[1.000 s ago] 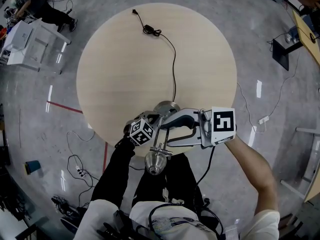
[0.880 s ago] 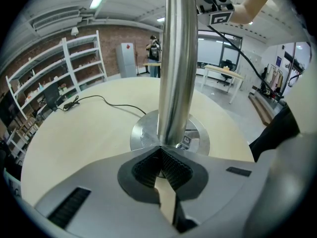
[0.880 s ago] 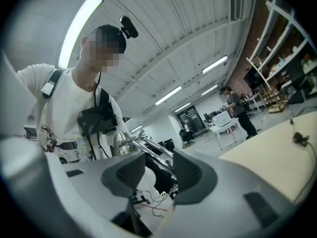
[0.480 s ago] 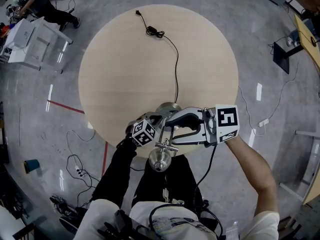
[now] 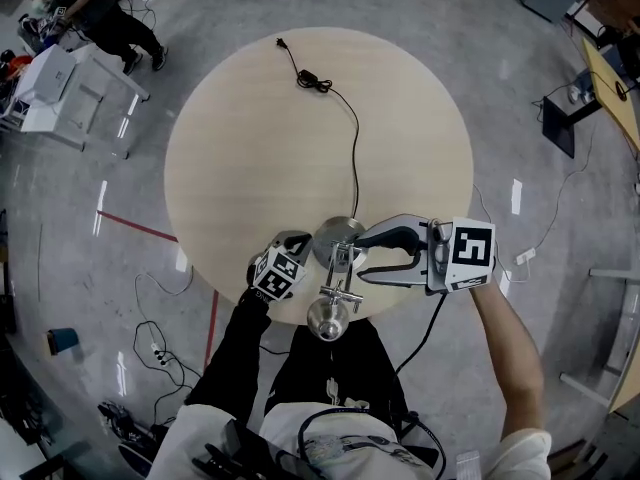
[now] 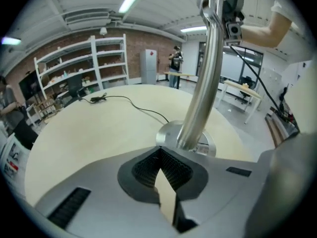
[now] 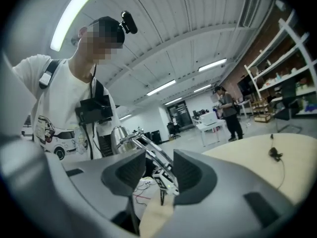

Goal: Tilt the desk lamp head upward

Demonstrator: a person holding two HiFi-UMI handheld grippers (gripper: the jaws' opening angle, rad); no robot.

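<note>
The chrome desk lamp stands near the round table's (image 5: 260,138) front edge, on its round base (image 5: 338,234). Its jointed arm (image 5: 338,288) reaches toward me, and the lamp head (image 5: 328,318) hangs past the table's rim. My right gripper (image 5: 350,253) is open, with the arm's rods (image 7: 148,151) and the lamp head (image 7: 115,133) showing in the gap just beyond its pads. My left gripper (image 5: 304,241) sits left of the base. Its jaws (image 6: 159,150) are shut on nothing, with the upright pole (image 6: 200,98) and base (image 6: 171,133) right ahead.
The lamp's black cord (image 5: 353,138) runs across the table to a coiled bundle and plug (image 5: 312,81) at the far edge. A white bench (image 5: 60,88) and a person (image 5: 105,13) are at the far left. Cables (image 5: 150,343) lie on the floor.
My left gripper has drawn back to the left, away from the pole. The right gripper stays at the lamp's arm. The lamp head has swung slightly right.
</note>
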